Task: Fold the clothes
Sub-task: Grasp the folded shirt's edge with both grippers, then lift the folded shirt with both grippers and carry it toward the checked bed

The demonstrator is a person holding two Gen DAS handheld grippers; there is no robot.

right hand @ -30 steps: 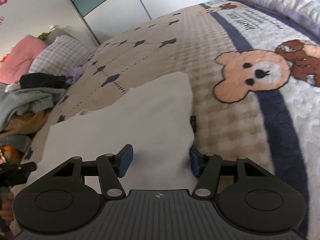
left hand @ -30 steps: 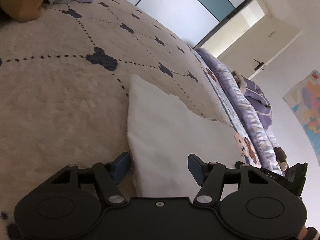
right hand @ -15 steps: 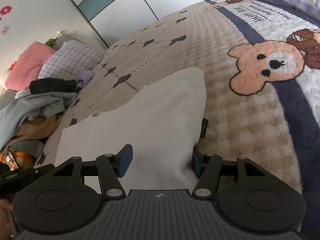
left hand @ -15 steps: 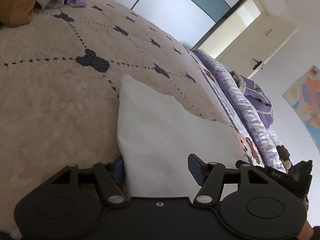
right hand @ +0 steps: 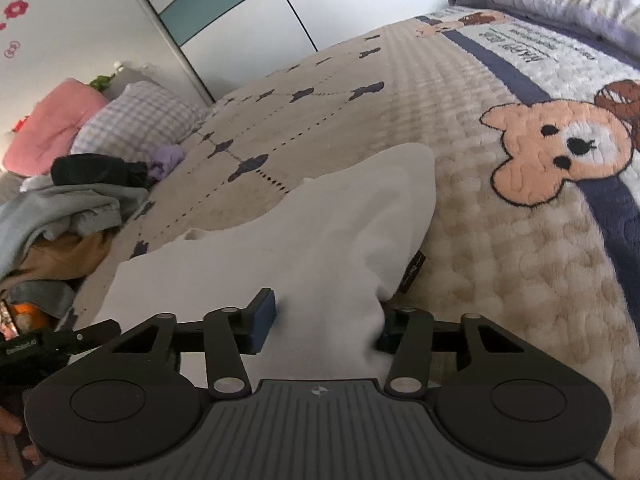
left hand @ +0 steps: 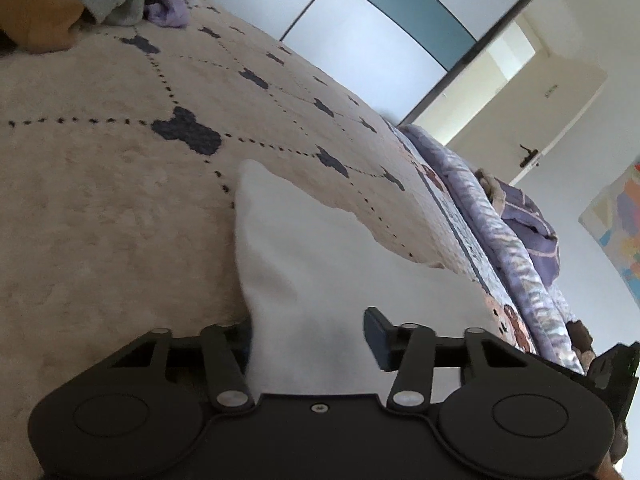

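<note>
A white garment [left hand: 320, 272] lies partly folded on the bed, also seen as the white garment [right hand: 312, 240] in the right wrist view. My left gripper [left hand: 308, 336] is open at its near left corner; the left finger is under the cloth, the right finger [left hand: 376, 338] rests above it. At the near right corner my right gripper [right hand: 324, 324] is open, its right finger tucked under the hem and its left finger [right hand: 262, 320] on top. A small black label [right hand: 412, 276] hangs from the garment's right edge.
The beige quilted bedspread [left hand: 100, 200] with dark bear marks and a bear print [right hand: 560, 152] surrounds the garment. A heap of clothes [right hand: 60, 216] and pillows [right hand: 132, 120] sits at the far left. A purple blanket [left hand: 500, 232] lines the bed's far side.
Both grippers have pushed forward onto the garment's near edge. Each outer finger has slipped beneath the cloth, and the near corners are lifted slightly. The jaws stay wide.
</note>
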